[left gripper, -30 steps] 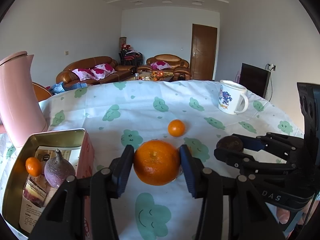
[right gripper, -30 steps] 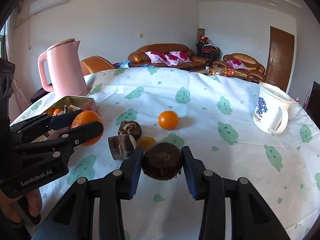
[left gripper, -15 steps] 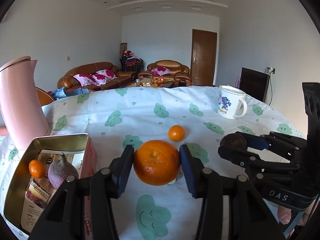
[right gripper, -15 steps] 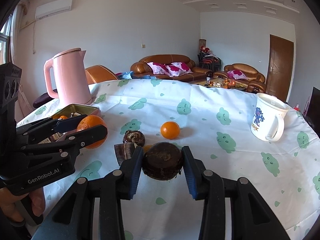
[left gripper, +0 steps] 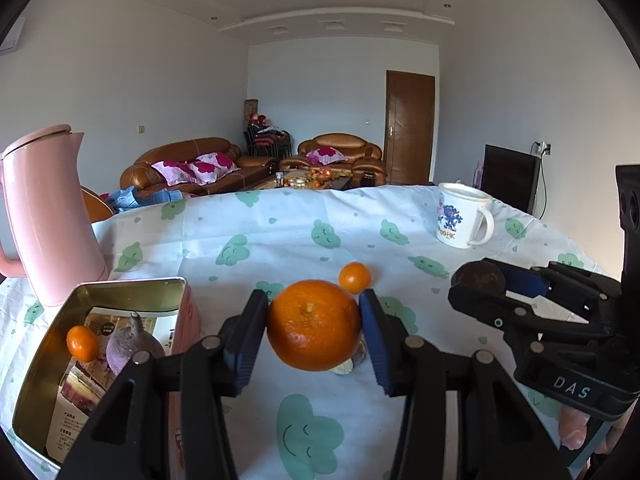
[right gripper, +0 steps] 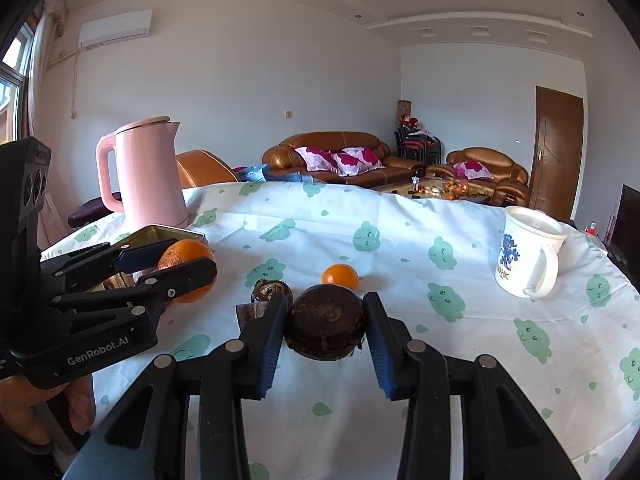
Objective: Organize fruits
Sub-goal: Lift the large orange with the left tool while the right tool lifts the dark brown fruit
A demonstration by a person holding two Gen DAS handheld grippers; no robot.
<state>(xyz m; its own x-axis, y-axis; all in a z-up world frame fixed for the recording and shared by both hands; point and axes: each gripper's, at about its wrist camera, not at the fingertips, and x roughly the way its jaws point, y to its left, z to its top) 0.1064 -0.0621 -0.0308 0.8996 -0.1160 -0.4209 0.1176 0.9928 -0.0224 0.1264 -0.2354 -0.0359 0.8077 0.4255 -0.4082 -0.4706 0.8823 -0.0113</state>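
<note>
My left gripper point(left gripper: 314, 326) is shut on a large orange point(left gripper: 314, 324), held above the tablecloth just right of the gold tin point(left gripper: 132, 290). The tin holds a small orange point(left gripper: 82, 343) and a purple root point(left gripper: 134, 344). My right gripper point(right gripper: 325, 322) is shut on a dark brown round fruit point(right gripper: 325, 326), also lifted; it shows at the right of the left wrist view point(left gripper: 478, 278). A small orange point(right gripper: 340, 276) lies on the cloth ahead. Two dark fruit pieces point(right gripper: 266, 292) lie left of the right gripper.
A pink kettle point(right gripper: 146, 172) stands behind the tin at the left. A white mug point(right gripper: 526, 256) stands at the right. The table has a white cloth with green clouds point(right gripper: 400, 220). Sofas and a door are beyond.
Both grippers have risen and tilted up with their fruits still held; the table looks lower in both views. The tin now sits closer to the held orange.
</note>
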